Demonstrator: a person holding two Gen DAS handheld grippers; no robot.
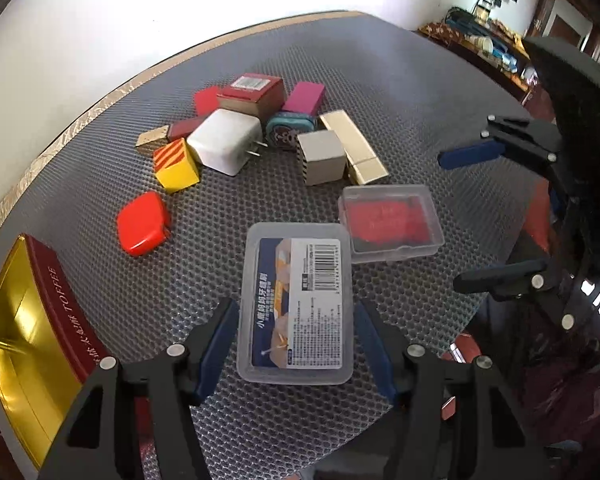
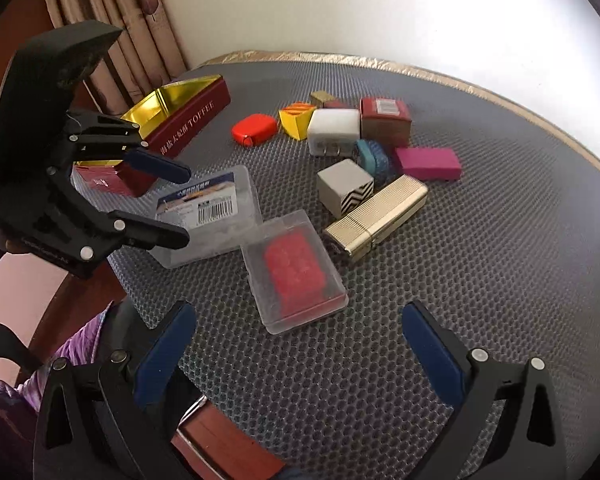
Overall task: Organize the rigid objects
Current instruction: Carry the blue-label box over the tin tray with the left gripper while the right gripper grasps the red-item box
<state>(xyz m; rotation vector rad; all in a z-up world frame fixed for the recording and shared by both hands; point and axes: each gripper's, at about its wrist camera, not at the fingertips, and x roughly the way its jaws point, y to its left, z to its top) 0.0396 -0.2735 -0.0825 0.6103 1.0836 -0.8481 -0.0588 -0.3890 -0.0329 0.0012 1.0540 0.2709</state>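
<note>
L gripper is spread around the labelled clear box, pads not pressing it. R gripper is released, near the clear box w/ red insert.

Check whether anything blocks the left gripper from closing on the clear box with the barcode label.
Nothing visible does. The labelled clear box lies flat on the mat between the open left gripper fingers; the smaller clear box with red contents sits beyond its far corner.

The red tin reads "TOFFEE"; the clear box carries a barcode label.
</note>
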